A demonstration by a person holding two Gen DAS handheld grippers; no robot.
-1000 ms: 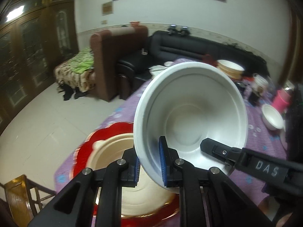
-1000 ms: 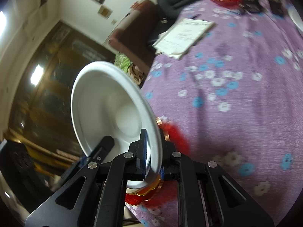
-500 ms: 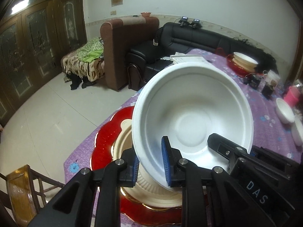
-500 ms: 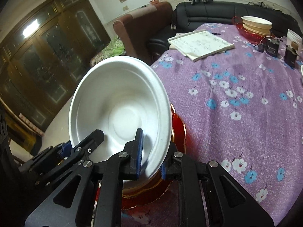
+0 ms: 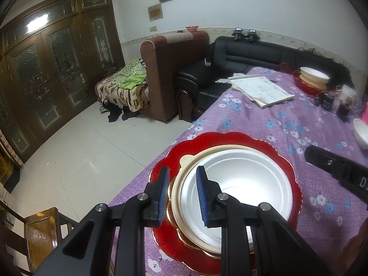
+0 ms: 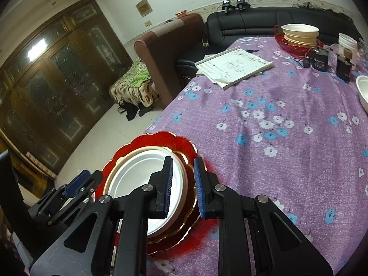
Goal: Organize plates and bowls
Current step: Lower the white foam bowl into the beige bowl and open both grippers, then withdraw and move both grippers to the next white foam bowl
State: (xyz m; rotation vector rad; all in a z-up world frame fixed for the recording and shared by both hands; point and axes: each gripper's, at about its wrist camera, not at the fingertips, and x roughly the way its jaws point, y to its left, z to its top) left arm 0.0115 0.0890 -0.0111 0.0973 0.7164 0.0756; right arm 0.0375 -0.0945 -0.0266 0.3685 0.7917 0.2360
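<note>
White bowl [image 5: 241, 184] sits in red plate [image 5: 276, 147], near rim hidden behind left gripper [image 5: 182, 195], slightly open, empty; right gripper [image 6: 182, 184] opening, empty, at 3 o'clock.

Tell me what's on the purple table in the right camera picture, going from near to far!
white bowl stacked on the red plate → open notebook → far red plate with cream bowls → black sofa
</note>
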